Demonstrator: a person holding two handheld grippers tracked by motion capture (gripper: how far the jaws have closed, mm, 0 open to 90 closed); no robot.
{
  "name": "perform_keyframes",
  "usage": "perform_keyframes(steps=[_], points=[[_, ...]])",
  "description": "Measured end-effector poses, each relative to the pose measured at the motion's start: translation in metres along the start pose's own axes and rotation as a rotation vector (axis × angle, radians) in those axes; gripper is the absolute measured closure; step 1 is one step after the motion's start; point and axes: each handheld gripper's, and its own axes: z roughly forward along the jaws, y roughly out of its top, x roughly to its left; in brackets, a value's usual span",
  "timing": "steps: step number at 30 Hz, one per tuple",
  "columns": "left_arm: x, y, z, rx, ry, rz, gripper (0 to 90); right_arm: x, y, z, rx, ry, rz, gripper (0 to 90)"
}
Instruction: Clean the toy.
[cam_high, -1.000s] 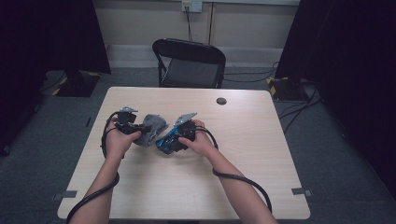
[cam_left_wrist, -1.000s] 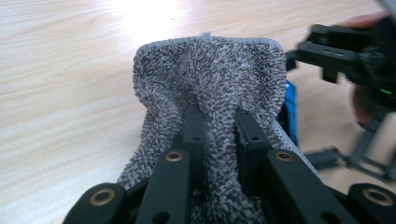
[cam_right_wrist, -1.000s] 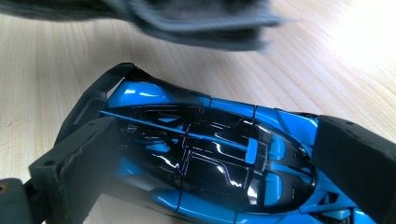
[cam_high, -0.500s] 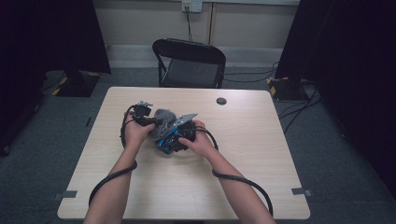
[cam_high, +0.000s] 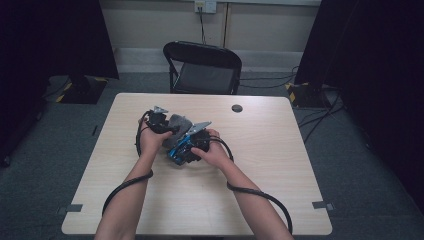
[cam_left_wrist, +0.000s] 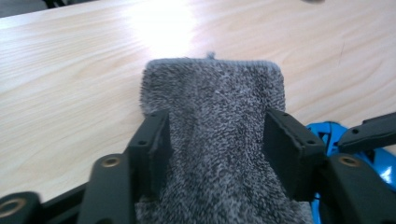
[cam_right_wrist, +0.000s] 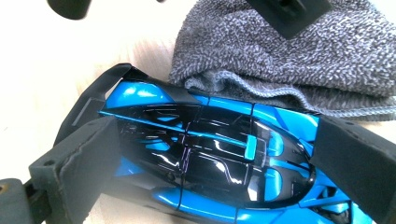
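A grey terry cloth (cam_high: 179, 122) lies folded on the wooden table (cam_high: 280, 165), touching a blue and black toy car (cam_high: 175, 151). My left gripper (cam_high: 170, 131) reaches over the cloth from the left. Its jaws have just been opening, and in the left gripper view the cloth (cam_left_wrist: 212, 107) runs between them, its edges against the pads. My left gripper (cam_left_wrist: 215, 140) is open around it. My right gripper (cam_right_wrist: 210, 158) is shut on the car (cam_right_wrist: 205, 154), one pad at each end. The cloth (cam_right_wrist: 299, 60) bunches just behind the car.
A small black round disc (cam_high: 237, 108) sits near the table's far edge. A black folding chair (cam_high: 202, 67) stands behind the table. Cables trail from both grippers back over the near half of the table.
My left hand has moved right and a little down, from beside the cloth to over it. The right hand and the car have stayed put.
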Motion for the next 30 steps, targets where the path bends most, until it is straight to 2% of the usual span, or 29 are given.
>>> perform_keyframes(steps=[3, 5, 8, 11, 14, 15, 16, 17, 20, 21, 23, 30], points=[[-0.002, -0.005, -0.005, 0.027, 0.009, -0.027, 37.7, 0.000, 0.000, 0.000, 0.001, -0.002, 0.001, 0.7], [-0.003, -0.010, -0.005, 0.058, 0.021, -0.020, 37.4, 0.000, 0.000, 0.000, 0.003, -0.003, 0.000, 0.7], [-0.001, -0.016, 0.001, 0.078, 0.044, -0.016, 35.3, 0.000, 0.001, 0.000, 0.007, -0.003, 0.000, 0.7], [0.002, -0.020, 0.012, 0.087, 0.015, -0.021, 35.0, 0.000, 0.001, 0.000, 0.009, -0.004, 0.000, 0.7], [-0.001, -0.021, 0.020, 0.079, -0.009, 0.036, 41.2, 0.000, 0.001, 0.000, 0.009, -0.004, 0.001, 0.7], [-0.002, -0.020, 0.021, 0.074, -0.028, 0.030, 49.4, 0.000, 0.000, 0.000, 0.005, -0.004, 0.001, 0.7], [-0.003, -0.018, 0.023, 0.081, -0.062, 0.048, 57.4, 0.000, 0.000, 0.000, 0.005, -0.004, 0.001, 0.7], [-0.004, -0.017, 0.024, 0.085, -0.073, 0.066, 63.3, 0.000, 0.000, 0.000, 0.003, -0.004, 0.002, 0.7], [-0.009, -0.013, 0.026, 0.103, -0.091, 0.131, 70.7, 0.001, 0.000, 0.000, 0.004, -0.008, 0.006, 0.7], [-0.010, -0.012, 0.026, 0.105, -0.092, 0.151, 71.5, 0.001, 0.000, 0.000, 0.004, -0.008, 0.006, 0.7], [-0.010, -0.013, 0.026, 0.098, -0.095, 0.147, 72.5, 0.001, 0.000, 0.000, 0.006, -0.009, 0.005, 0.7], [-0.007, -0.016, 0.019, 0.106, -0.123, 0.180, 73.9, 0.001, 0.000, 0.000, 0.002, -0.007, 0.005, 0.7]])
